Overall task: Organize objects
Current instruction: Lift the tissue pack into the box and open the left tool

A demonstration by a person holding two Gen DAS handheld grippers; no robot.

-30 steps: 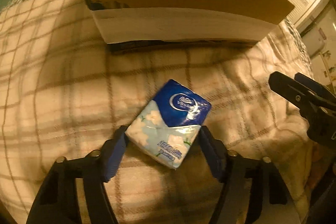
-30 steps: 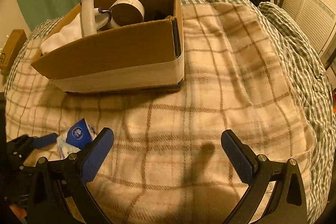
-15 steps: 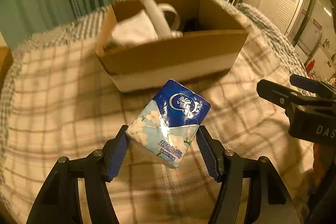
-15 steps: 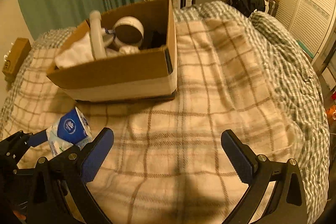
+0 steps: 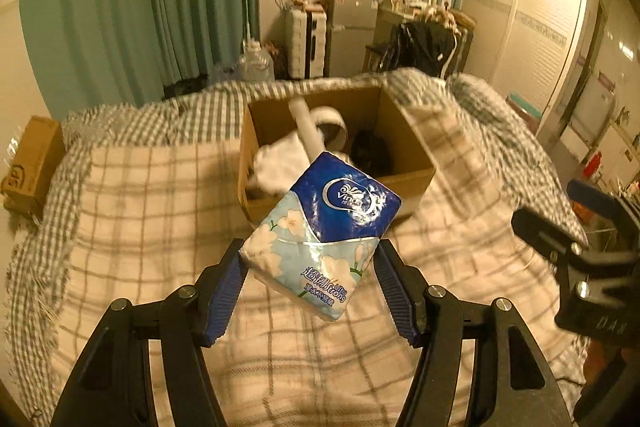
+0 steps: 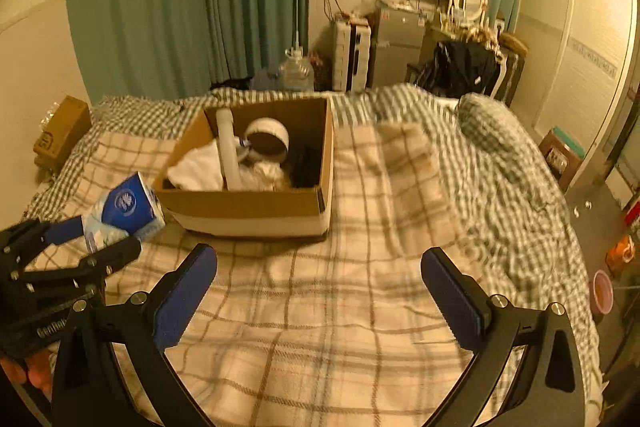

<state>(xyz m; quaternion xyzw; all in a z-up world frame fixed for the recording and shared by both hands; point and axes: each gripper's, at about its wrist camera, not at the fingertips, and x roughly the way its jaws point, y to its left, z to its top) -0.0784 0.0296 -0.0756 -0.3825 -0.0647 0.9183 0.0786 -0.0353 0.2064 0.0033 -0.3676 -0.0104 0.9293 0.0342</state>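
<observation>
One tissue pack [image 5: 320,235], blue and white with a flower print, hangs tilted above the plaid blanket [image 5: 132,211], clamped at its lower sides between the blue pads of the left gripper [image 5: 308,279]; in the right wrist view it sits at about 9 o'clock, just beside the near left corner of the cardboard box [image 6: 256,203]. The step in hand appears to be carrying the pack into that box. To do it well, the person should probably keep it high enough to pass the near wall, then travel toward 12 o'clock in the left view and release over the white cloth [image 6: 200,167], away from the upright white tube [image 6: 228,151] and the round white-rimmed object [image 6: 268,143]. The soft pack could slip, so the grip likely should not ease early. The right gripper [image 6: 320,291] hovers over the blanket with its jaws spread wide and nothing between them.
</observation>
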